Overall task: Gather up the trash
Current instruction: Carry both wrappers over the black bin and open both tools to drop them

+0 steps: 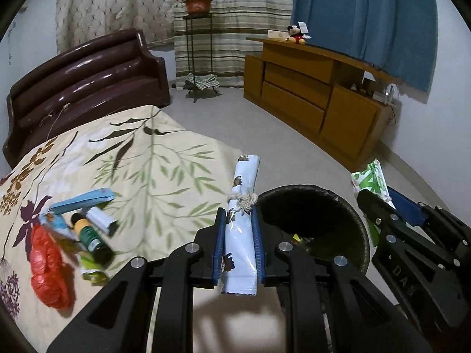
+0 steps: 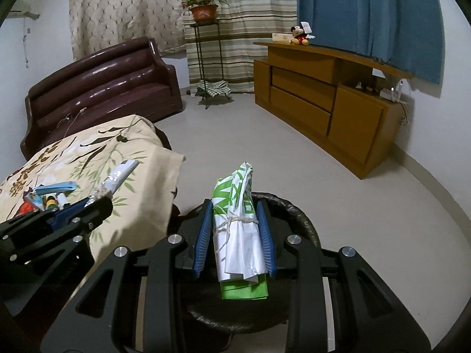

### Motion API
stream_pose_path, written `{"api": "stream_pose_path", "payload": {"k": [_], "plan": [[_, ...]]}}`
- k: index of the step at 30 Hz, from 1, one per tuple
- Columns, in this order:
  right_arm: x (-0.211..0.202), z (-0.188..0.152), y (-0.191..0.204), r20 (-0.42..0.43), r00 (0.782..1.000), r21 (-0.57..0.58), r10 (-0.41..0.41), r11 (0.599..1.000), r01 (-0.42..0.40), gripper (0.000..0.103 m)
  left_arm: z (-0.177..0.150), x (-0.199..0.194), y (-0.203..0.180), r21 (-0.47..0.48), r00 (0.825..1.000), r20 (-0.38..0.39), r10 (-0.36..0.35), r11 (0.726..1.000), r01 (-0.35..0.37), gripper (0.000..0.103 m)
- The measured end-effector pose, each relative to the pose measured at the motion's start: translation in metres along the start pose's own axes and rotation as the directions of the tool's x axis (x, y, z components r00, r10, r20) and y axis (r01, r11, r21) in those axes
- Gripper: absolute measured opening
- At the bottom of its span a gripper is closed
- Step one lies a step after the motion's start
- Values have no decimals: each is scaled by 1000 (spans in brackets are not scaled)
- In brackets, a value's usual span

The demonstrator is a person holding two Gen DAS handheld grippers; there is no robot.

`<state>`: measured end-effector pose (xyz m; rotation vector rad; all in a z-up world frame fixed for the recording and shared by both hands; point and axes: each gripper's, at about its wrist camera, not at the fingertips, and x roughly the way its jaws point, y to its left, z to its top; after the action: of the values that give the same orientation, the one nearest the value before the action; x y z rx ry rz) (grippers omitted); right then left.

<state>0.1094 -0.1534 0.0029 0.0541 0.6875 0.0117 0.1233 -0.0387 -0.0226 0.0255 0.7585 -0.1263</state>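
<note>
My left gripper point(image 1: 238, 213) is shut on a pale blue rolled wrapper point(image 1: 240, 235) tied with string, held just left of the dark round trash bin point(image 1: 360, 229). My right gripper point(image 2: 235, 216) is shut on a green and white rolled wrapper point(image 2: 238, 235), also tied with string, held over the bin point(image 2: 306, 220). The right gripper point(image 1: 385, 206) shows at the right edge of the left wrist view, the left gripper point(image 2: 97, 198) at the left of the right wrist view. A small heap of trash point(image 1: 73, 232) lies on the floral cloth: a red bag, a small bottle, a light blue packet, other wrappers.
The floral-covered table point(image 1: 141, 170) is to the left of the bin. A dark brown sofa point(image 1: 85, 85) stands behind it. A wooden cabinet point(image 1: 318, 100) runs along the right wall, with a plant stand point(image 1: 200, 50) by the curtains. Pale floor lies between.
</note>
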Motion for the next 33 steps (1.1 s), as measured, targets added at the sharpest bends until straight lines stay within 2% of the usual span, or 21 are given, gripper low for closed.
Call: {"api": "stream_pose_path", "payload": {"k": [15, 17, 20, 25, 29, 31, 33], "plan": [[16, 3, -19, -1, 1000, 25, 0, 1000, 0, 31, 6, 27, -18, 14, 999, -38, 30, 999, -29, 21], [17, 5, -19, 1, 1000, 27, 0, 1000, 0, 32, 6, 28, -19, 8, 998, -41, 38, 999, -37, 37], [17, 5, -18, 4, 1000, 27, -3, 1000, 3, 32, 6, 24, -16, -8, 999, -30, 42, 999, -42, 49], [12, 5, -16, 11, 1000, 29, -4, 1000, 3, 32, 7, 17, -12, -9, 999, -20, 41, 999, -41, 59], [7, 3, -15, 12, 1000, 36, -2, 999, 2, 33, 6, 12, -5, -19, 999, -22, 38, 999, -38, 62], [6, 2, -14, 9, 1000, 36, 2, 999, -2, 41, 6, 8, -1, -23, 999, -27, 35, 999, -36, 62], [2, 0, -9, 8, 1000, 33, 7, 999, -7, 41, 4, 2, 2, -21, 999, -26, 34, 999, -34, 62]]}}
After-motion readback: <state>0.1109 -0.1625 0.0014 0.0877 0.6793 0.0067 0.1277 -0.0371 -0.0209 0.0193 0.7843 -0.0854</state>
